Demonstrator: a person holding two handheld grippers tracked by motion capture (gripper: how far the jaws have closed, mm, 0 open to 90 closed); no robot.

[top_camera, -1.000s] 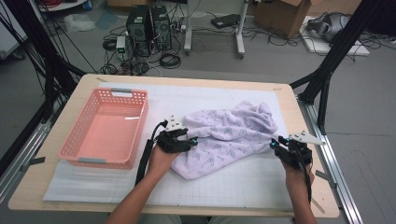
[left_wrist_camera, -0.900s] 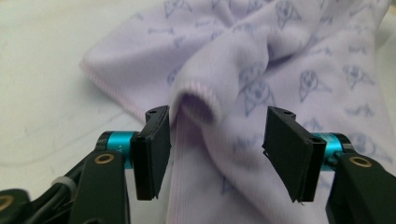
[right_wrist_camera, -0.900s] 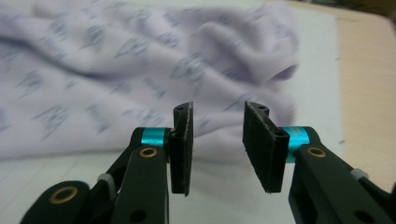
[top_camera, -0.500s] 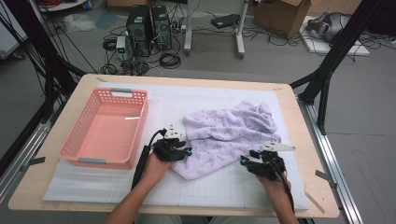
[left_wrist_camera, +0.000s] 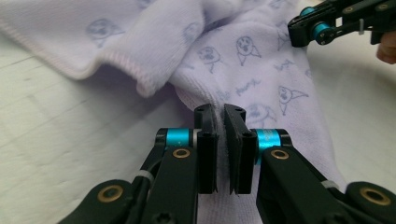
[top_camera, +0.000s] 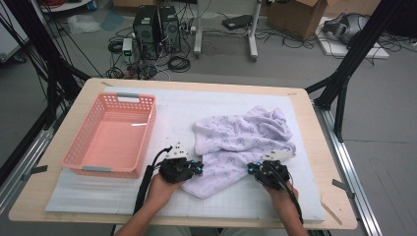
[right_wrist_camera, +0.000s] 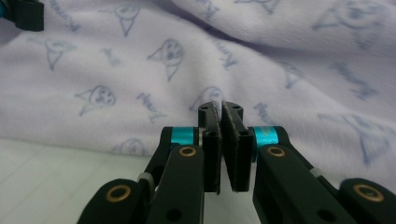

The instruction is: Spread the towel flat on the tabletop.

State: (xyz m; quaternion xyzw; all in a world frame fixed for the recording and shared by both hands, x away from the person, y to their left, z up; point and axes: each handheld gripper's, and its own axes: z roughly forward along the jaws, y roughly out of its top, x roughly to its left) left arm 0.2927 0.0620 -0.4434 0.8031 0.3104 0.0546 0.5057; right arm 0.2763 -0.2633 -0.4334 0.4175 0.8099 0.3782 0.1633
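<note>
One lilac towel point(top_camera: 241, 142) (printed with small cartoon faces) lies crumpled on the white mat point(top_camera: 98, 194), between two claws. The left gripper point(top_camera: 196, 168) has just been closing and is clenched on the towel's near left edge, cloth pinched between its pads. The right gripper point(top_camera: 253, 169) has also just been closing and is clamped on the near right edge, with fabric lying just ahead of it. One pink basket point(top_camera: 110, 135) stands well to the left of the left gripper, nothing lying between them.
</note>
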